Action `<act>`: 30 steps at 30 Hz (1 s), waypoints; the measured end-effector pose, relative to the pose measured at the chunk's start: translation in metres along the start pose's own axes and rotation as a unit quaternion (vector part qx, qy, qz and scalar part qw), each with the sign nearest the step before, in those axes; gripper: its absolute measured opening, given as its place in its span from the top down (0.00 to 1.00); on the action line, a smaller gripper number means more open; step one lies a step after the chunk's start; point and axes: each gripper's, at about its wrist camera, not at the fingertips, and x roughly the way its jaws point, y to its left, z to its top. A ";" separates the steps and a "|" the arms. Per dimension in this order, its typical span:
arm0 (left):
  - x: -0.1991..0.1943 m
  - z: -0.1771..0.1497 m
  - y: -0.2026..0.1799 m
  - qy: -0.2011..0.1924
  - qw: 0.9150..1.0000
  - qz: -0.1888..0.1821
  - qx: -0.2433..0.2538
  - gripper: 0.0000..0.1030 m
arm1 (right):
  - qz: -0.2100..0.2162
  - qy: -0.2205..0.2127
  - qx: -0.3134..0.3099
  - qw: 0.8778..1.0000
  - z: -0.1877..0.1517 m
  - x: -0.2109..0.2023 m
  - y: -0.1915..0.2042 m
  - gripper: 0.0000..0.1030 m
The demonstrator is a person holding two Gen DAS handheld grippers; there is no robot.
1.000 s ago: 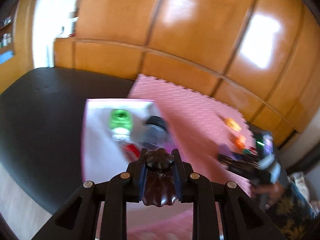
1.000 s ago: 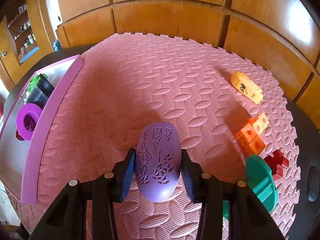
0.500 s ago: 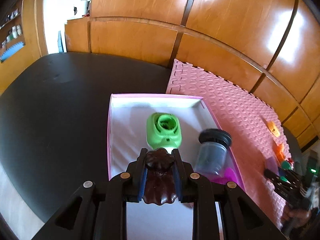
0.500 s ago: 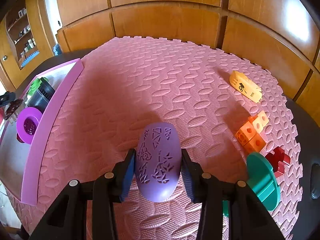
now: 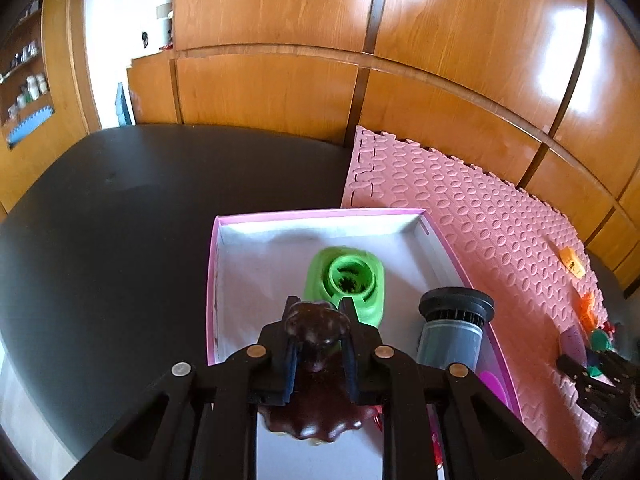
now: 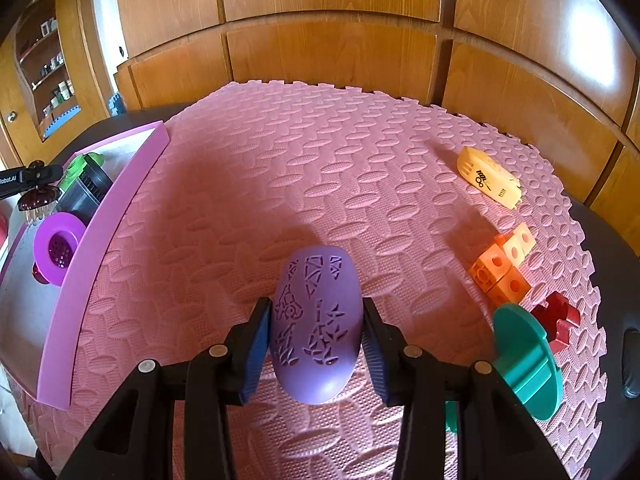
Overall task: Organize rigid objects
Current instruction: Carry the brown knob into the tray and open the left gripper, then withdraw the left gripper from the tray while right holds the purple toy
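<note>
The left gripper (image 5: 318,344) clamps a dark brown knobbed piece (image 5: 316,364) above the pink tray (image 5: 316,213), knob forward. The right gripper (image 6: 316,346) grips a purple shell (image 6: 316,326), lengthwise between its fingers, over the mat (image 6: 320,160).

The table (image 5: 120,220) has a dark, matte top. Two items lie directly on it: a pink foam mat (image 6: 320,168) with an interlocking toothed edge, and a pink-walled tray (image 5: 214,280). The tray sits just beside the mat's left edge, its long wall against or slightly over that edge; which one cannot be determined. Left of the tray, and beyond it toward the wooden wall panels (image 5: 280,92), the top is bare.
</note>
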 end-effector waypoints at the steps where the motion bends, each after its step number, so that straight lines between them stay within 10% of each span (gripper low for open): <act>1: 0.000 -0.002 0.000 0.001 1.000 0.000 -0.001 0.81 | 0.000 0.000 0.000 1.000 0.000 0.000 0.000 0.58; 12: -0.022 -0.010 -0.003 -0.017 1.000 -0.015 0.004 0.59 | -0.004 -0.001 0.005 1.000 0.000 0.000 0.001 0.58; 22: -0.089 -0.030 0.003 -0.052 0.997 -0.042 -0.027 0.61 | -0.006 -0.006 0.006 1.000 -0.001 0.000 0.001 0.58; 30: -0.074 -0.075 -0.026 0.022 0.998 -0.061 0.001 0.70 | -0.005 -0.006 0.007 1.000 -0.001 -0.001 0.001 0.58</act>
